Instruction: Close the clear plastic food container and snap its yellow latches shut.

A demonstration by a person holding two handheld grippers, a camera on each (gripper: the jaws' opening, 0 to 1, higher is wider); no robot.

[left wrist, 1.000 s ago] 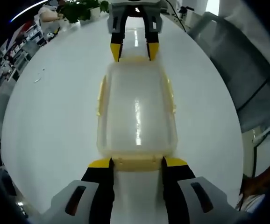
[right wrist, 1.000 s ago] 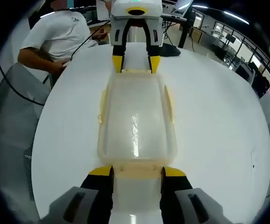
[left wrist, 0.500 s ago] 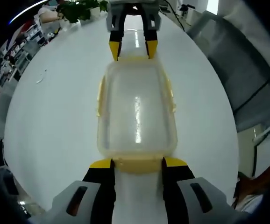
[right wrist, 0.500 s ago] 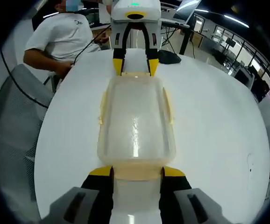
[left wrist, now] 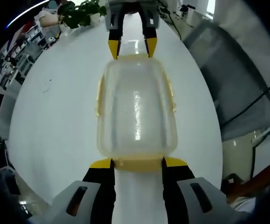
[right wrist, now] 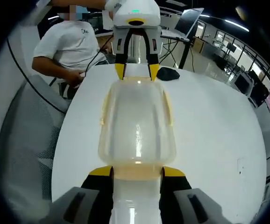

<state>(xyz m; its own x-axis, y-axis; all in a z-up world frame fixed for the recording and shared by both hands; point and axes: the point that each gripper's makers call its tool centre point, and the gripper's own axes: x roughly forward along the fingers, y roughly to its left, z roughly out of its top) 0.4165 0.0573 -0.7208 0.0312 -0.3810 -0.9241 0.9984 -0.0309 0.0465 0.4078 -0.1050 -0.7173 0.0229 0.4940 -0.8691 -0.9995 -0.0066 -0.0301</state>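
We hold the left gripper (left wrist: 136, 163) at frame bottom, jaws apart either side of the container's (left wrist: 136, 109) near end latch (left wrist: 137, 164), not clamping it. At frame top the right gripper (left wrist: 131, 46) brackets the far end likewise; in the right gripper view the gripper (right wrist: 136, 171) and the opposite gripper (right wrist: 137, 73) mirror this. Container sits mid-frame over the white table (left wrist: 55, 121), lid on. Judging by the symmetric placement, we're steadying both ends to press end latches down. Whether latches are snapped is hard to tell; side latches (left wrist: 99, 95) look faint thru plastic. Seated person (right wrist: 69, 46), upper left, cut off.
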